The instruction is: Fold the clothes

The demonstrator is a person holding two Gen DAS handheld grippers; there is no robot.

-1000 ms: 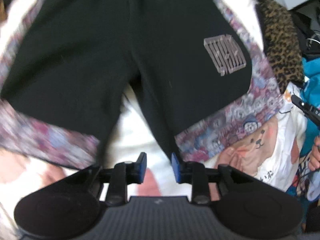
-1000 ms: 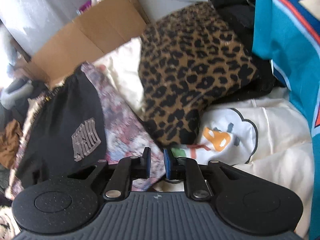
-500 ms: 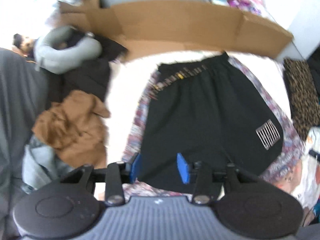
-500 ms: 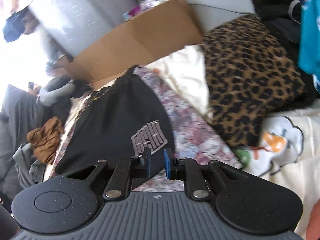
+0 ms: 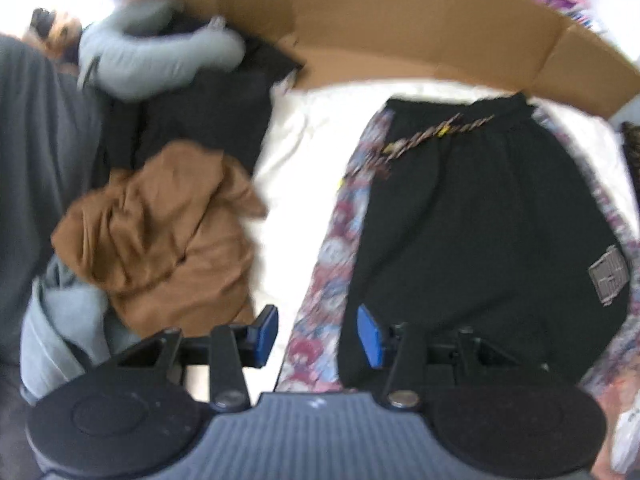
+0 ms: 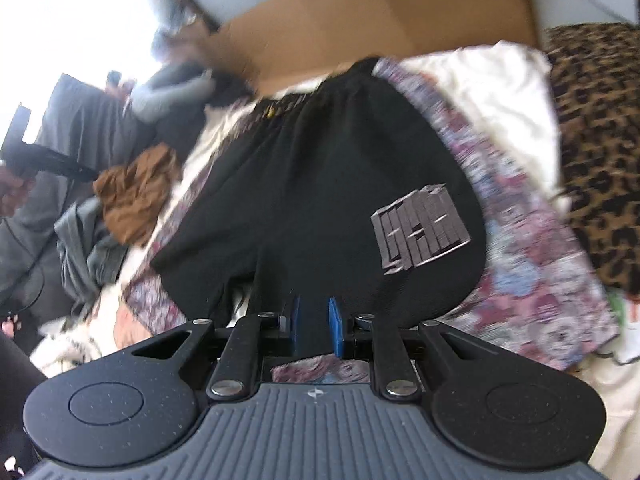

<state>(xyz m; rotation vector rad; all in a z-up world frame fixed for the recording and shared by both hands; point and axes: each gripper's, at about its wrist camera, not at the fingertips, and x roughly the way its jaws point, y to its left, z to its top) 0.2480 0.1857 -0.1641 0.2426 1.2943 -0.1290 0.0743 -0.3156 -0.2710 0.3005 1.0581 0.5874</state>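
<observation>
Black shorts [image 5: 480, 220] with a grey block logo [image 5: 610, 274] lie spread flat on a floral cloth [image 5: 332, 248], waistband towards the far side. My left gripper [image 5: 316, 334] hovers open above the left edge of that cloth, nothing between its blue pads. In the right wrist view the same shorts [image 6: 320, 168] fill the middle, logo [image 6: 420, 228] on the right leg. My right gripper [image 6: 315, 326] hangs over the hem of that leg. Its pads stand a narrow gap apart and pinch nothing.
A crumpled brown garment [image 5: 160, 232] and a grey neck pillow [image 5: 152, 56] lie left of the shorts on cream bedding [image 5: 296, 160]. Cardboard [image 5: 400, 28] stands behind. A leopard-print cushion [image 6: 600, 140] borders the right side. Dark and grey clothes pile at far left.
Both views have swung left and pulled back, so the whole shorts now show. The left gripper's jaws have widened. The right view left the leopard cushion for the shorts.
</observation>
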